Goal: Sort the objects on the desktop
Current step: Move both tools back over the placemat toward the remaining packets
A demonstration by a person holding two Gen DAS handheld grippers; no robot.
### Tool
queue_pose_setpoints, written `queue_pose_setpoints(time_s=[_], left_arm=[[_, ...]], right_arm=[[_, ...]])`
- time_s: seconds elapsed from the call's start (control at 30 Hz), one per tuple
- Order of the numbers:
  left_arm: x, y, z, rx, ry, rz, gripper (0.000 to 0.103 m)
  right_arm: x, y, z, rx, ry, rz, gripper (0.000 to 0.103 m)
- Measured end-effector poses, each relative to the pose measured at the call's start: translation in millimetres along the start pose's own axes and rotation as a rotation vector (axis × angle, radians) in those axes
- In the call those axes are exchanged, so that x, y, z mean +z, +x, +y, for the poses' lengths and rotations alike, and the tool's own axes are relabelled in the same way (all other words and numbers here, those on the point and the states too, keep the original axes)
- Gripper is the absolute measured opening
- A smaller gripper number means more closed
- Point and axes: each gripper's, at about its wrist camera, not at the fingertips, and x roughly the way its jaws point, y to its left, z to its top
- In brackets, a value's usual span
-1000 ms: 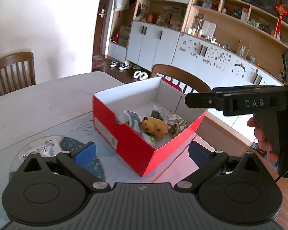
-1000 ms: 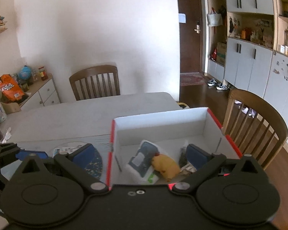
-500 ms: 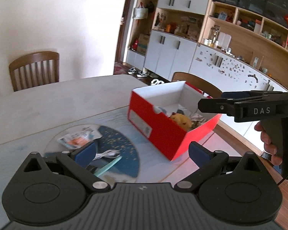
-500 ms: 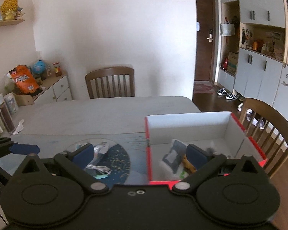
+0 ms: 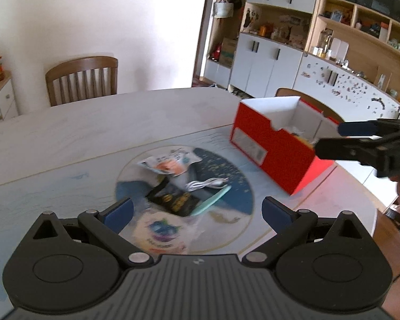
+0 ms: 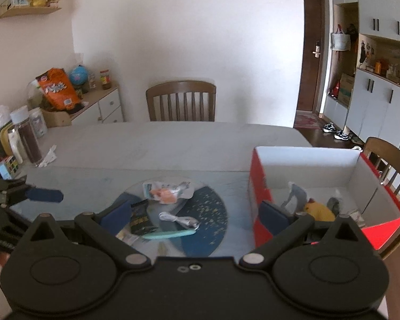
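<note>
A red shoebox [image 5: 269, 146] [image 6: 258, 186] stands on the right of the table, holding a yellow plush toy [image 6: 318, 210] and some packets. On the round blue mat [image 5: 226, 176] [image 6: 208, 208] lie an orange-and-white snack packet [image 5: 170, 161] [image 6: 168, 190], a black packet [image 5: 173, 198] [image 6: 140, 220], a coiled white cable [image 5: 205, 184] [image 6: 177, 220], a teal stick [image 5: 213, 198] [image 6: 170, 234] and a pale pouch [image 5: 160, 233]. My left gripper [image 5: 197, 213] hangs open over these items. My right gripper [image 6: 194, 214] is open too, above the mat's edge beside the box.
Wooden chairs [image 6: 181, 101] [image 6: 392, 160] stand at the far side and to the right of the table. Bottles and a cube [image 6: 9, 166] crowd the table's left end. White cabinets [image 5: 266, 61] line the wall behind.
Both grippers have swung left, away from the shoebox and towards the mat. The loose items on the mat have come into view between the fingers.
</note>
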Motion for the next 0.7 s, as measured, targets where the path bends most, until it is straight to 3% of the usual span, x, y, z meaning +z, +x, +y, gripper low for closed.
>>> queue_pose_setpoints(time_s=[0.33, 0.7], left_arm=[[-12, 16, 26, 0.026, 0.003, 0.033, 0.103], [-18, 40, 41, -0.005, 0.034, 0.073, 0.103]], right_arm=[[-24, 3, 34, 0.033, -0.040, 0.053, 0.102], [-55, 3, 70, 0.056, -0.053, 0.075, 0.102]])
